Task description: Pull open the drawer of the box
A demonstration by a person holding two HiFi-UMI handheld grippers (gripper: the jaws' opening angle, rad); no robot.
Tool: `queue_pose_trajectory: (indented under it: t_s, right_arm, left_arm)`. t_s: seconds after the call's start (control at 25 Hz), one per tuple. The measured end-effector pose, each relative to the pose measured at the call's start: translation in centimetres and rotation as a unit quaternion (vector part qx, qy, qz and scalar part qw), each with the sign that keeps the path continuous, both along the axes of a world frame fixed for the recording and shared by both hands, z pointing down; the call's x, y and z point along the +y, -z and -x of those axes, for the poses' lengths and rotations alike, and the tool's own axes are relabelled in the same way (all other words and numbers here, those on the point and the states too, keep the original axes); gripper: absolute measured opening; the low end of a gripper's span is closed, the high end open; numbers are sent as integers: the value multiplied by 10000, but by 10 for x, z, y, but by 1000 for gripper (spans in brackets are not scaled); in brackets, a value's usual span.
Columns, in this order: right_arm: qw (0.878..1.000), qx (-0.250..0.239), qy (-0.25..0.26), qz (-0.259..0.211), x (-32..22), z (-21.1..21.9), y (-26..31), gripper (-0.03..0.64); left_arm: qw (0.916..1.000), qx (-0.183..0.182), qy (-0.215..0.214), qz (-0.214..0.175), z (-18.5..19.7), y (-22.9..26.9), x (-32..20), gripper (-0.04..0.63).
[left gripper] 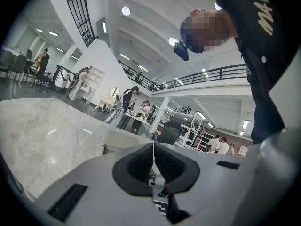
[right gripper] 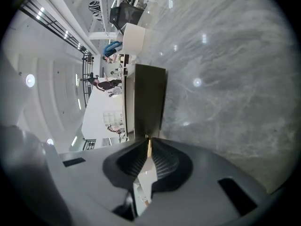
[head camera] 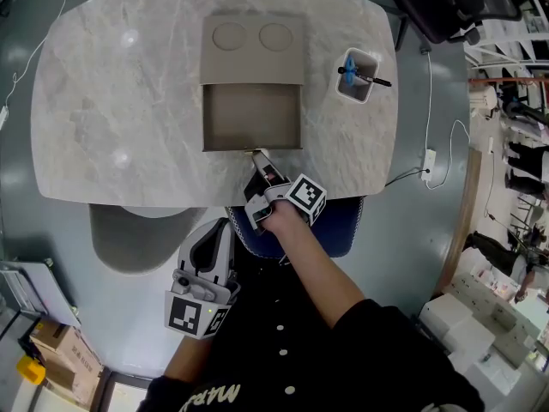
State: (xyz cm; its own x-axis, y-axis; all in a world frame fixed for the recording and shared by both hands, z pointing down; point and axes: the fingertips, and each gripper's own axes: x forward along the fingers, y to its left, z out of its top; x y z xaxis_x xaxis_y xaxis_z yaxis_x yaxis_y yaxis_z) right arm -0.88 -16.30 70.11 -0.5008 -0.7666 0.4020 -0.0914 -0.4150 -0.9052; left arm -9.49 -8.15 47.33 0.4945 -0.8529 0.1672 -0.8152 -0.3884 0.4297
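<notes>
Drawer (head camera: pixel 251 117) drawn well out of box (head camera: pixel 251 48); task looks nearly done. Right gripper (head camera: pixel 256 155) pinches thin strip, probably pull tab (right gripper: pixel 149 147), at drawer front. Left gripper (head camera: pixel 221 230) well clear of box, jaws pressed together.

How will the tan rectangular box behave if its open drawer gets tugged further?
The tan box looks light and unpinned, so it may slide on the glossy marble table. The drawer is far out; it could sag or come free.

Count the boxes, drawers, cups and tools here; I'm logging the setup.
Box: 1
Drawer: 1, open
Cup: 1
Tools: 2, left tool and right tool
Total: 5
</notes>
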Motion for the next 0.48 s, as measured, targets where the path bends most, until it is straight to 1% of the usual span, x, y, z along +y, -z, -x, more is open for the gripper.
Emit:
queue_pose_trajectory:
  t_s: [0.24, 0.48]
  right_arm:
    - [10000, -7, 17, 49, 26, -2, 8, 20]
    - [9999, -2, 33, 125, 29, -1, 6, 20]
  left_arm:
    - [10000, 5, 5, -18, -1, 10, 16, 17]
    - [10000, 9, -14, -13, -3, 12, 15, 17]
